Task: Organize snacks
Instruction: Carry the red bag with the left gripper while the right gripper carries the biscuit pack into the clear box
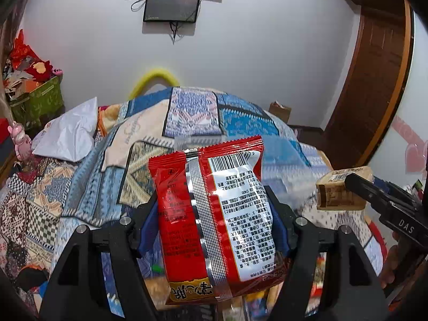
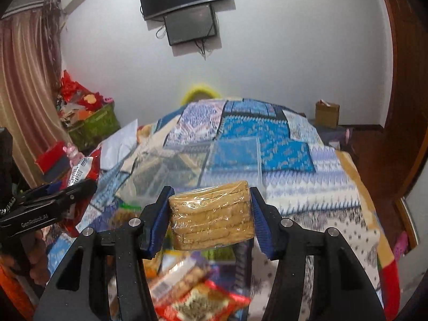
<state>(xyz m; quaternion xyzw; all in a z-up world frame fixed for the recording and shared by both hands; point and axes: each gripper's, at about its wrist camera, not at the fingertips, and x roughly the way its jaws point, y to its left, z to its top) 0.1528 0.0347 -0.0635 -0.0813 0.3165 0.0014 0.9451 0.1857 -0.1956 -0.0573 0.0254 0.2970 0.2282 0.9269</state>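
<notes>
Clamped upright in the left tool [image 1: 214, 214], a red snack bag [image 1: 211, 214] rises toward twelve o'clock; the right tool [image 2: 211, 214] grips a wrapped biscuit pack [image 2: 212, 215], with a clear bin [image 2: 232, 160] beyond at twelve.

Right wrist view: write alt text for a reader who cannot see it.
The right tongs grip a clear-wrapped stack of tan biscuits above blurred snack packets, with a clear plastic box on a blue patchwork bedspread beyond. At left, the left tongs hold a red packet.
</notes>
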